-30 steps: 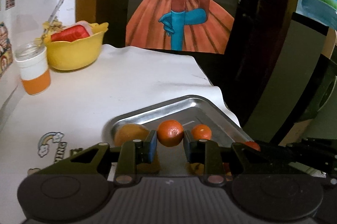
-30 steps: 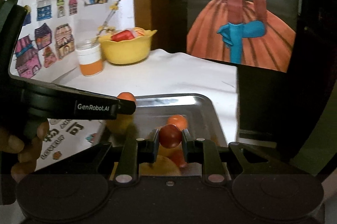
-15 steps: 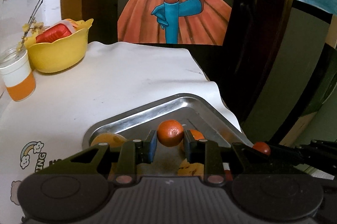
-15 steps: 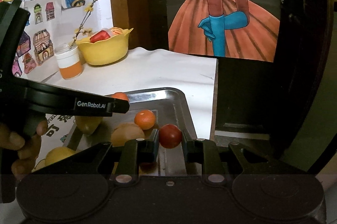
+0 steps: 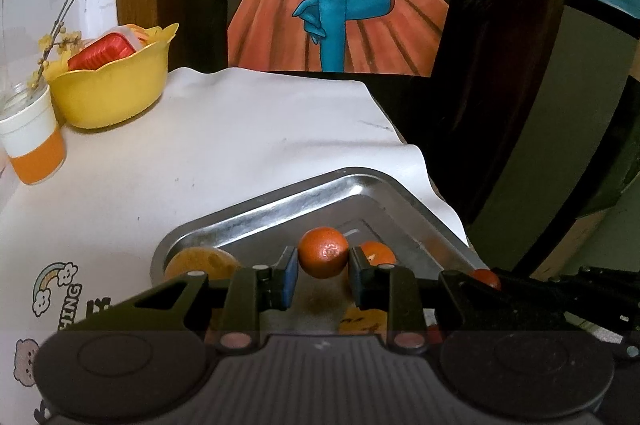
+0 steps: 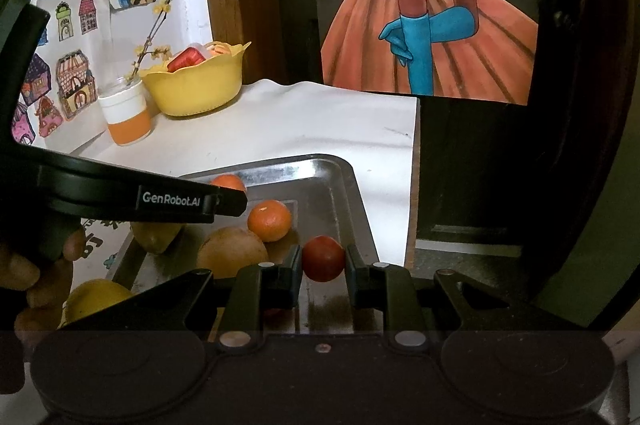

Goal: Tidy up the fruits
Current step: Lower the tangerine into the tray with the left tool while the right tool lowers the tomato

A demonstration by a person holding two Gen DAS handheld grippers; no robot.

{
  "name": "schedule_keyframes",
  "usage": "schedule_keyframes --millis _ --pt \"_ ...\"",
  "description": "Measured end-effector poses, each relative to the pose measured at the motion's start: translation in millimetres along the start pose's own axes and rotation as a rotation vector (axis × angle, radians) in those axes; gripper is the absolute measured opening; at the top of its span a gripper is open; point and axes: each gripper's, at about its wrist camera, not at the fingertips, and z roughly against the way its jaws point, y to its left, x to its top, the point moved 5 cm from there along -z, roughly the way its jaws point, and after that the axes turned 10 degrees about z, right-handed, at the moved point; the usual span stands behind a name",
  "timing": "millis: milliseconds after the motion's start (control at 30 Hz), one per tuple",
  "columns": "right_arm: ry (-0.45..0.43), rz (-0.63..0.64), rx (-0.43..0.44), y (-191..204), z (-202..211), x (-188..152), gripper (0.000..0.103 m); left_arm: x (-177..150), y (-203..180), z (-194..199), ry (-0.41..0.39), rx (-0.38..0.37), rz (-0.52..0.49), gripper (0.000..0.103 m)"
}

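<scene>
left gripper [image 5: 323, 271] level, pinching tangerine [image 5: 323, 252]

Fruit and tableware being counted across the table.

Two grippers are showing, the left gripper [image 5: 323, 275] and the right gripper [image 6: 323, 271]. One metal tray [image 6: 352, 201] is sitting there, with three oranges [image 6: 269, 220] showing, two lemons [image 6: 96, 299], one red tomato [image 6: 323, 258] and one brownish round fruit [image 6: 232, 252]. One yellow bowl [image 6: 196, 91] and one orange-and-white cup [image 6: 126, 117] are standing behind.
</scene>
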Motion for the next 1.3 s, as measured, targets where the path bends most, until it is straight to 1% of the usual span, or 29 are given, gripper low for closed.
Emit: schedule_keyframes --millis 500,633,867,1300 --pt "0.002 0.003 0.0 1 -4 0 0.024 2 2 -5 0.002 0.016 0.017 0.03" --pt "0.007 0.007 0.008 4 -12 2 0.024 4 3 -8 0.006 0.039 0.022 0.03" --pt "0.015 0.024 0.01 5 -20 6 0.024 6 7 -12 0.022 0.051 0.039 0.03" --pt "0.032 0.023 0.001 4 -29 7 0.025 8 7 -17 0.043 0.057 0.038 0.03"
